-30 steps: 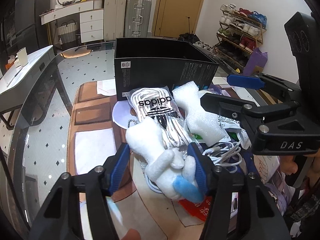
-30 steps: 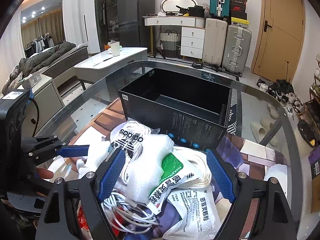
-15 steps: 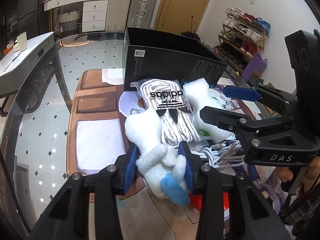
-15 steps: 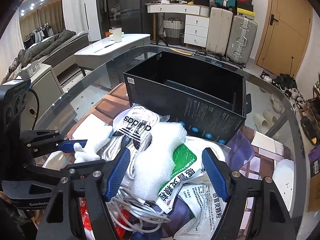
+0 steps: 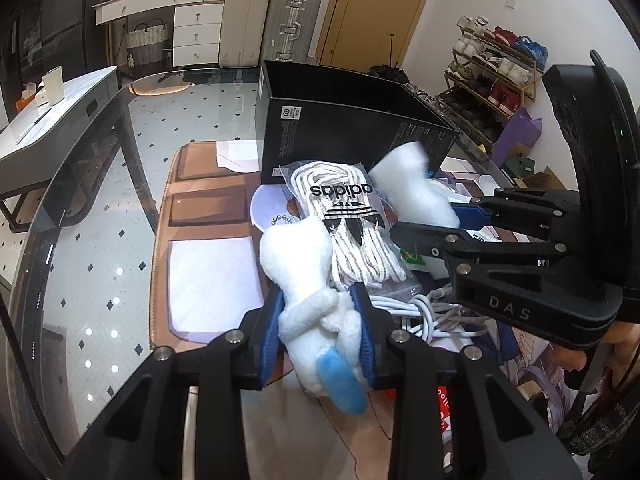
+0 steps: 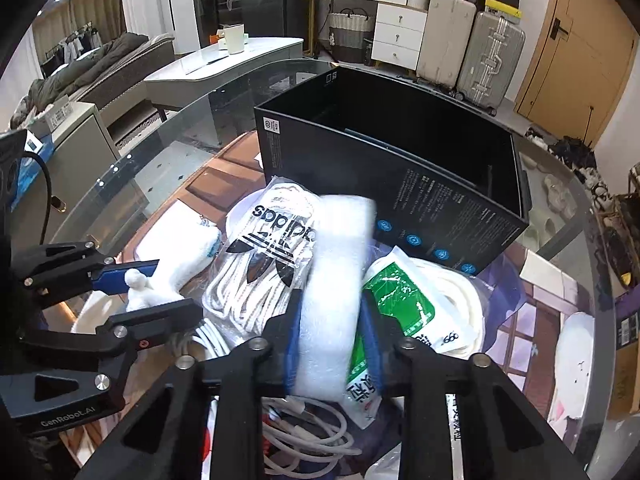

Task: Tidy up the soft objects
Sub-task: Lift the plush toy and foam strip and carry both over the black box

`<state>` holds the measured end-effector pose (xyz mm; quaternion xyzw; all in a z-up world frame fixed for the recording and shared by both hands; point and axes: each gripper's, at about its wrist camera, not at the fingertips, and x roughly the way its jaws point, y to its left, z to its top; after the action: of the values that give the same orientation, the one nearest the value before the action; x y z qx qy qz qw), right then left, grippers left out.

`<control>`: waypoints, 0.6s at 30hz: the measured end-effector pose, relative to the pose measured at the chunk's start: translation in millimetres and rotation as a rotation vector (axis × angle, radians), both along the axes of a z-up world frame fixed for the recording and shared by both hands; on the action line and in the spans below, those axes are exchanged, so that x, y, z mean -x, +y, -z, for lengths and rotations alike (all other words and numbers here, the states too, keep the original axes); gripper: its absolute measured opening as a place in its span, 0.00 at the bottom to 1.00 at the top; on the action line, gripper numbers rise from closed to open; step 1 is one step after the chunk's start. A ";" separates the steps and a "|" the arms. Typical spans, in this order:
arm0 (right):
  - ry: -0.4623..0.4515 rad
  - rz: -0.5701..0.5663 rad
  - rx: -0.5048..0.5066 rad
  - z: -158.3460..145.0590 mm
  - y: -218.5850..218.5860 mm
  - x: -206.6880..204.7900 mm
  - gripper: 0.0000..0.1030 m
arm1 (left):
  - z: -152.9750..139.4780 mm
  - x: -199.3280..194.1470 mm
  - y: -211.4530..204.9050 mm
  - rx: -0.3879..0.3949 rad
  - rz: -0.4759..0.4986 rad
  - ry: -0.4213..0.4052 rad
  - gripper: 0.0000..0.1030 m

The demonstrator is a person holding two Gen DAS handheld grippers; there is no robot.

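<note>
Left gripper (image 5: 320, 332) clamping plush toy (image 5: 308, 280), right gripper (image 6: 332, 344) foam (image 6: 336, 280)

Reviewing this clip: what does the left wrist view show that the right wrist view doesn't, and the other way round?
Only the left wrist view shows the white plush toy's blue foot and the shoe rack.

Only the right wrist view shows the inside of the black box, the green-and-white packet and the grey sofa.

Both show the left gripper shut on the white plush toy, the right gripper shut on the white foam piece, and the adidas bag of laces beside the box.
</note>
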<state>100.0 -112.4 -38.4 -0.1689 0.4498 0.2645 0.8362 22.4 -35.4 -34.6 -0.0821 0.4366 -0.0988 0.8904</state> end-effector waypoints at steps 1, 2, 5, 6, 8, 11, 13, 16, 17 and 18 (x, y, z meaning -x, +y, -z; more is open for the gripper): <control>-0.007 0.001 0.004 -0.4 0.0 1.7 0.22 | -0.8 0.5 -0.1 -0.003 -0.001 -0.001 0.30; -0.011 0.002 0.000 -1.8 -1.2 2.0 0.22 | -2.4 1.1 -0.8 -0.008 -0.004 -0.004 0.30; -0.009 0.006 -0.037 -7.7 -8.3 2.9 0.22 | -5.0 3.4 1.0 -0.017 -0.017 -0.012 0.30; -0.010 0.008 -0.050 -10.5 -10.9 3.0 0.22 | -5.7 4.2 1.5 -0.019 -0.022 -0.015 0.30; -0.010 0.004 -0.087 -16.5 -16.6 5.5 0.22 | -7.5 5.0 1.7 -0.025 -0.025 -0.019 0.30; -0.013 -0.001 -0.140 -28.5 -25.2 8.0 0.22 | -10.6 7.2 0.3 -0.038 -0.026 -0.026 0.30; -0.017 -0.012 -0.150 -35.3 -28.3 10.2 0.22 | -12.5 7.7 -0.9 -0.044 -0.022 -0.028 0.30; -0.032 -0.015 -0.150 -44.6 -31.7 10.7 0.22 | -15.5 7.1 -0.8 -0.051 -0.026 -0.032 0.30; -0.035 -0.011 -0.151 -47.1 -32.6 11.0 0.22 | -17.1 6.1 -1.1 -0.054 -0.027 -0.033 0.30; -0.042 -0.005 -0.154 -47.7 -36.2 14.0 0.22 | -18.9 5.3 -1.3 -0.058 -0.028 -0.035 0.30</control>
<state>86.0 -148.6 9.2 -0.1109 0.4100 0.2966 0.8554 17.1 -36.7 -15.7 -0.0606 0.4225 -0.0752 0.9012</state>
